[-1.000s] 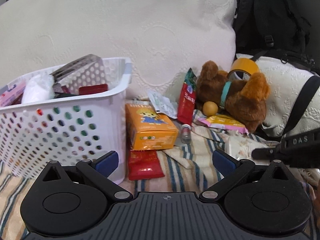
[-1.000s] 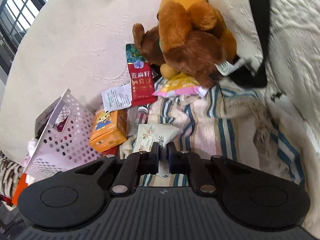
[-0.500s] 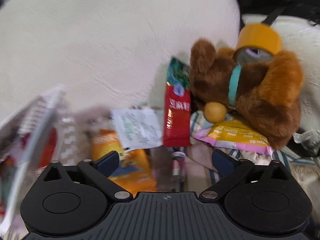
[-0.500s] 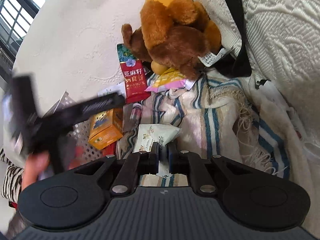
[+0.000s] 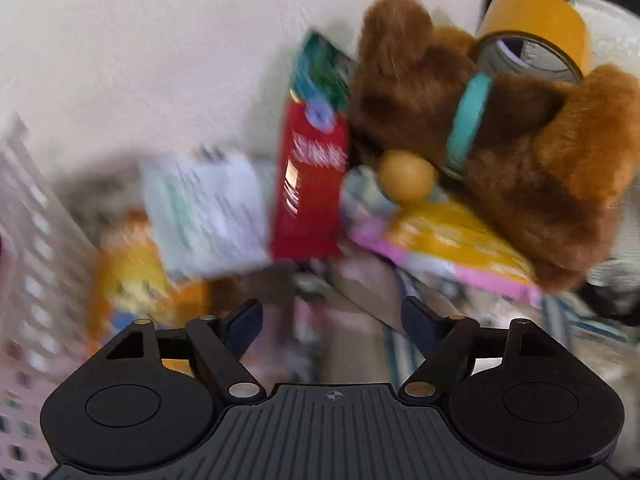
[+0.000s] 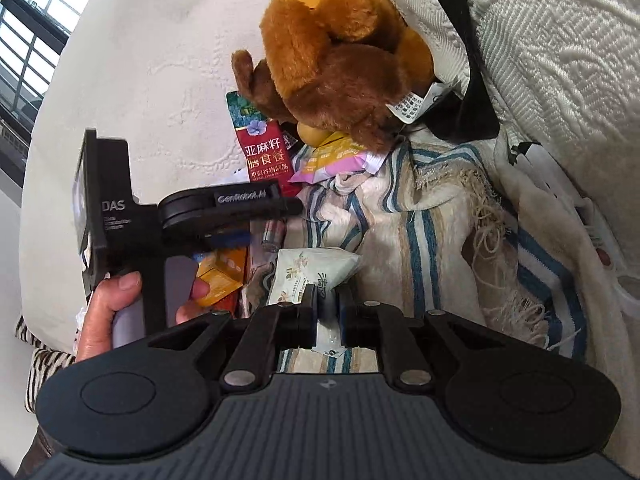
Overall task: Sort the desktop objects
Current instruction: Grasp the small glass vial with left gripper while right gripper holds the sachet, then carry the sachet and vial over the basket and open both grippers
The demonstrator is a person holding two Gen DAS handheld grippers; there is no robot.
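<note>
Two grippers in play. Right gripper (image 6: 327, 312) fingers pinched on white wet-wipe packet (image 6: 308, 276), packet lying on striped blanket (image 6: 420, 216). Left gripper (image 5: 332, 320) fingers spread wide, nothing between, hovering over blurred small vial (image 6: 273, 236) beside orange box (image 5: 132, 276). Red sachet (image 5: 312, 184) leans on cream pillow (image 5: 160, 60), touching brown plush dog (image 5: 500, 148); yellow tape roll (image 5: 536, 28) behind dog.

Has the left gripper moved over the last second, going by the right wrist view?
Yes. The left gripper, absent from this view a second ago, has come in from the left, its open jaws now beside the red seed-meal sachet.
</note>
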